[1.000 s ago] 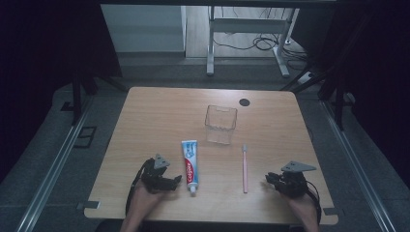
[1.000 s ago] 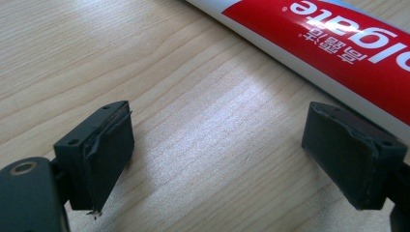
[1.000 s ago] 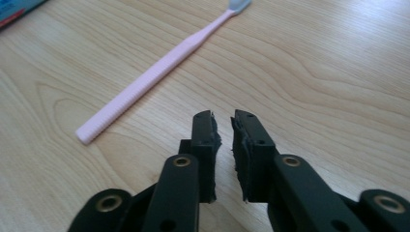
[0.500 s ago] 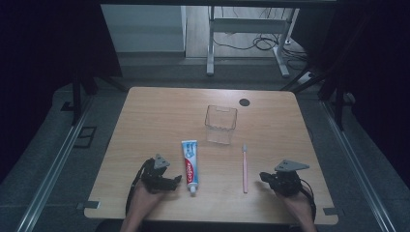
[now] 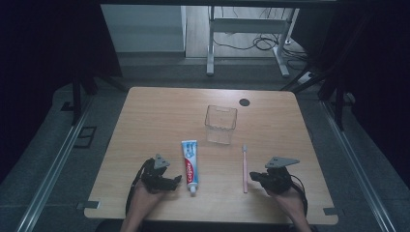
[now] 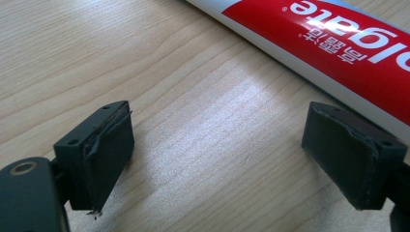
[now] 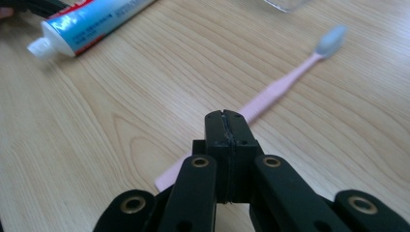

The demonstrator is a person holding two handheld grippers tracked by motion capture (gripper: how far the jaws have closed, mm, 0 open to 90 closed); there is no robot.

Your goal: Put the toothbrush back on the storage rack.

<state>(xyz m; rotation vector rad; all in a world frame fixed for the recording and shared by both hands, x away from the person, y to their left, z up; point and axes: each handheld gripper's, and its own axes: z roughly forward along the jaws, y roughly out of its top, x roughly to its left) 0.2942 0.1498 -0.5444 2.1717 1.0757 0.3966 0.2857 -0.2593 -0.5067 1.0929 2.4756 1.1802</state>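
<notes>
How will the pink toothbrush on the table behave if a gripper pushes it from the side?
The toothbrush lies flat on the wooden table, so it will probably slide or pivot rather than tip. Its thin handle looks stiff and light, and a push near one end would likely swing it around. Being so low, it may be hard to pinch.

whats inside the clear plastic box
The clear box looks empty; the wooden table shows through its walls. Nothing hides its inside.
</notes>
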